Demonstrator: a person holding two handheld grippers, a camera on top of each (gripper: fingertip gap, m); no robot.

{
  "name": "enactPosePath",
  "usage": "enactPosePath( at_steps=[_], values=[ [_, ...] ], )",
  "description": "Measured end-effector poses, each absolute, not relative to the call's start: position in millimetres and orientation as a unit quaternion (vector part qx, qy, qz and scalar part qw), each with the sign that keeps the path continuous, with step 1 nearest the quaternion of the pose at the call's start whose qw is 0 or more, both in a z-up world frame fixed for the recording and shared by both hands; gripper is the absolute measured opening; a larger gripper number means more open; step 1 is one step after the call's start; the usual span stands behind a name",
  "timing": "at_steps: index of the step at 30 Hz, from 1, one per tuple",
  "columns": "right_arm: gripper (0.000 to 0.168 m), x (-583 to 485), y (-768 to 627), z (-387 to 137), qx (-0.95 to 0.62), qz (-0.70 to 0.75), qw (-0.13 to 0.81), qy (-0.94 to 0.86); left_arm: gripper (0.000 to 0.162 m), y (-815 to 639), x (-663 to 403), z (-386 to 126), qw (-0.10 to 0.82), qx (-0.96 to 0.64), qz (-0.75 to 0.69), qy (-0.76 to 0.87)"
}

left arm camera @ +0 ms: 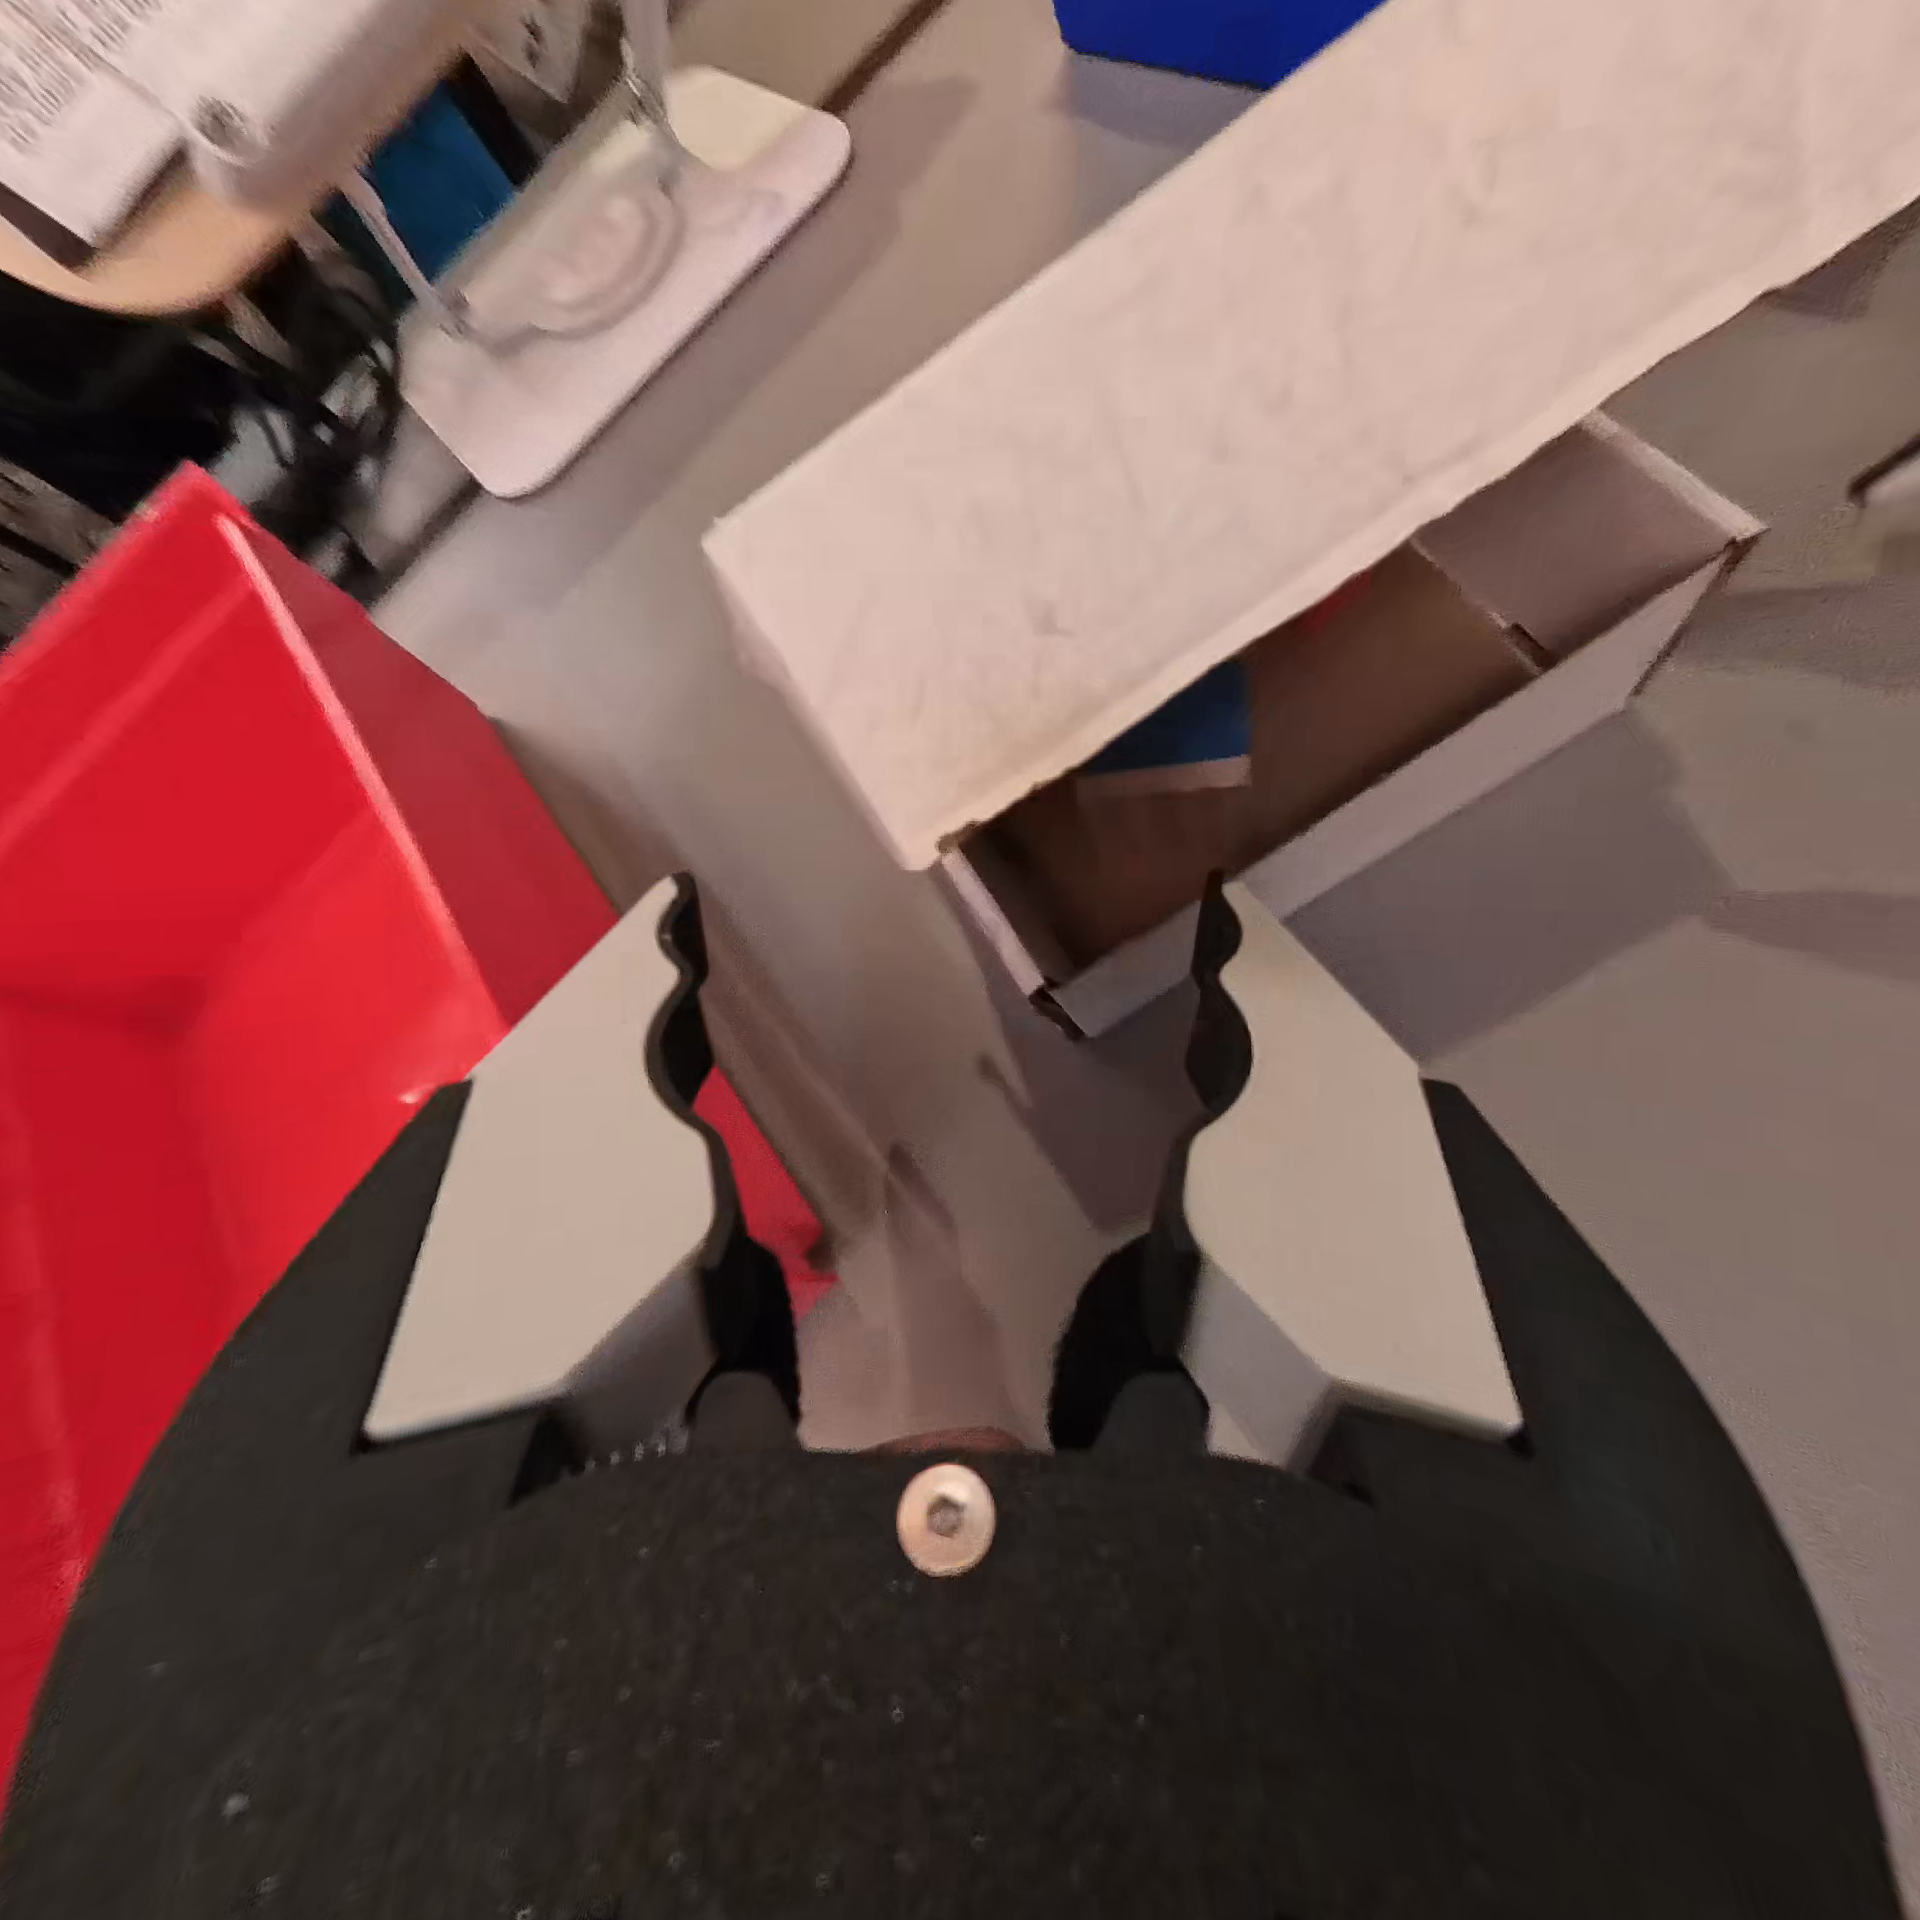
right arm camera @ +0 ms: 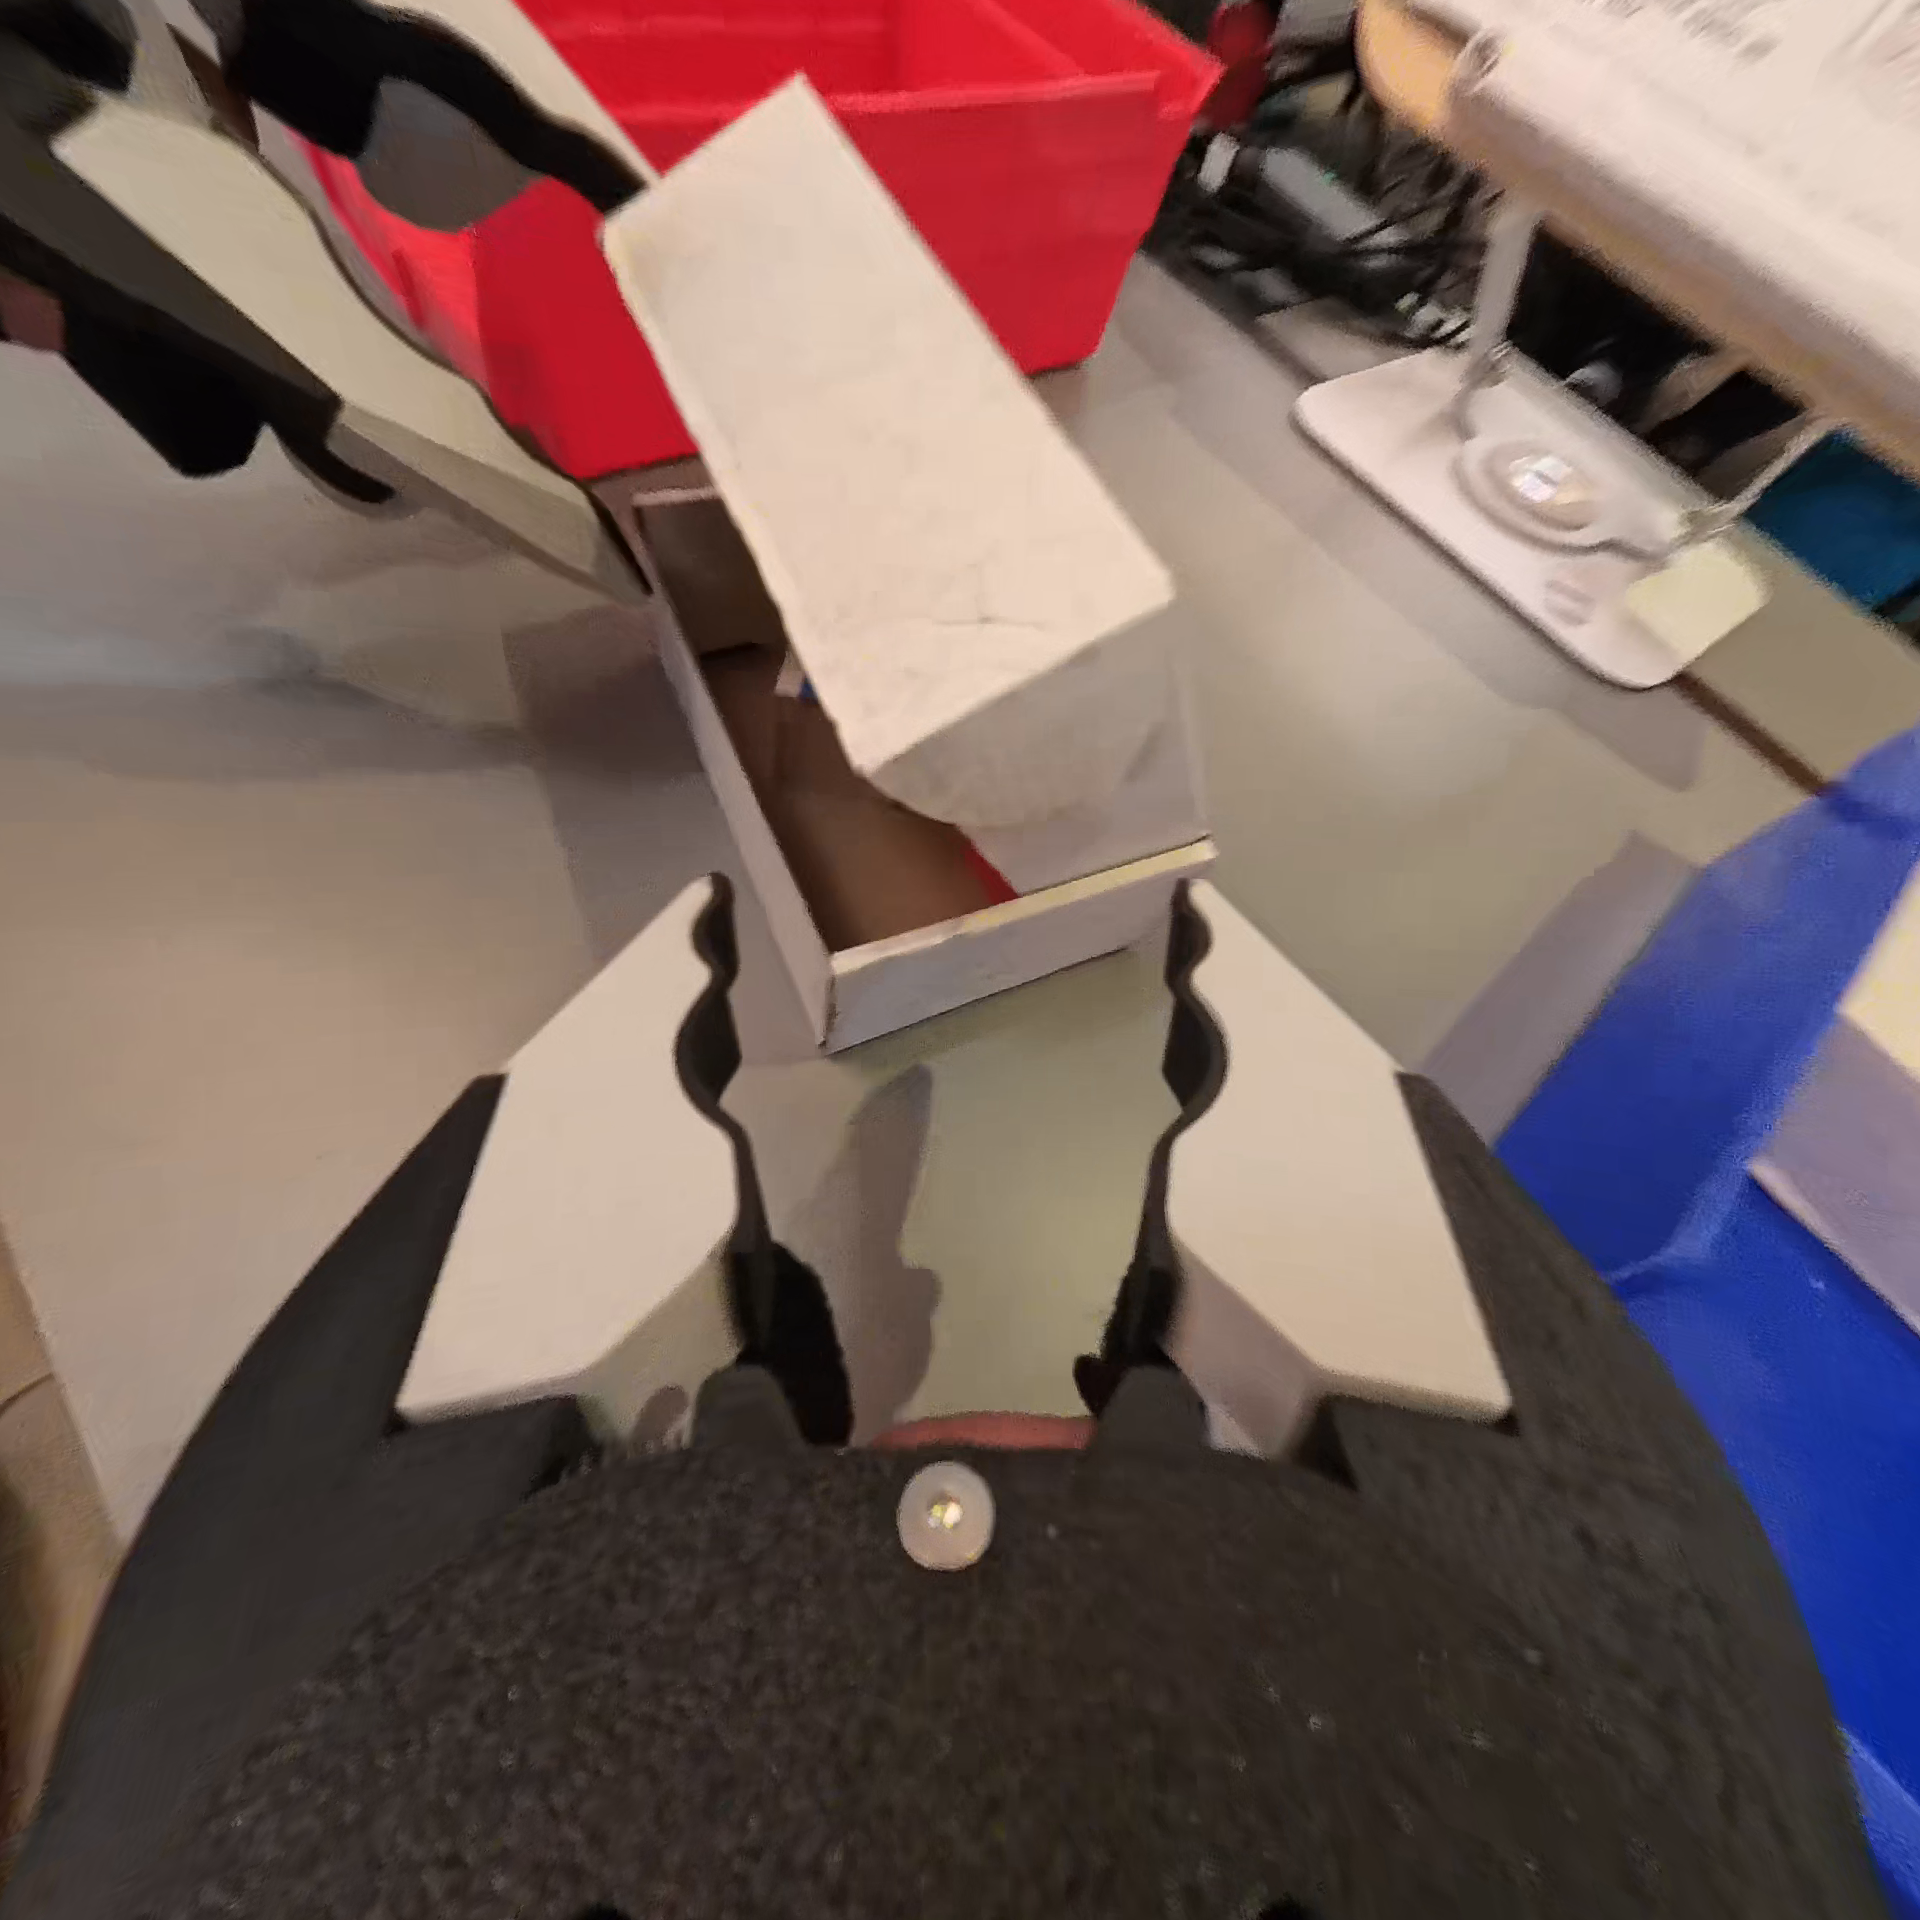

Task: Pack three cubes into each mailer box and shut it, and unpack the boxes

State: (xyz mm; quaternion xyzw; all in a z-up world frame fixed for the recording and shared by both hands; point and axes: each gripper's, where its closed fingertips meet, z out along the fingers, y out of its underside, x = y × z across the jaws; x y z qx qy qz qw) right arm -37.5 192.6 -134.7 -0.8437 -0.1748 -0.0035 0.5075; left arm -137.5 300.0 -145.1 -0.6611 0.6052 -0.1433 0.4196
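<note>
A white mailer box (left arm camera: pixel 1475 748) (right arm camera: pixel 997 951) stands on the grey table with its lid (left arm camera: pixel 1195 436) (right arm camera: pixel 883 457) half raised over the brown inside. A blue cube (left arm camera: pixel 1184 727) shows under the lid, and a bit of a red cube (left arm camera: pixel 1325 618) (right arm camera: pixel 992 878) too. My left gripper (left arm camera: pixel 945 914) is open and empty, just short of the box's near corner. My right gripper (right arm camera: pixel 945 914) is open and empty, close in front of the box's end wall. The left gripper also shows in the right wrist view (right arm camera: pixel 343 260), at the box's far end.
A red bin (left arm camera: pixel 208 831) (right arm camera: pixel 883 177) stands beside the box. A blue bin (right arm camera: pixel 1714 1195) (left arm camera: pixel 1195 31) is on the other side. A white lamp base (left arm camera: pixel 644 270) (right arm camera: pixel 1538 520) and dark cables (right arm camera: pixel 1340 229) lie behind. Another white box edge (left arm camera: pixel 1891 478) shows at the right.
</note>
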Motion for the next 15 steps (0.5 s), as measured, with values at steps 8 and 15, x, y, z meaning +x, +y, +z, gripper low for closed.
enactPosePath(
  at_steps=[8,15],
  values=[
    [0.034,-38.9,196.7,-103.5,-0.803,-0.074,0.563,-0.180,0.023,292.0,-132.4,-113.5,0.483,-0.618,-0.173,0.596],
    [0.009,-39.1,190.9,-101.9,-0.810,-0.060,0.556,-0.177,0.016,282.5,-134.4,-108.7,0.462,-0.637,-0.193,0.586]
  ],
)
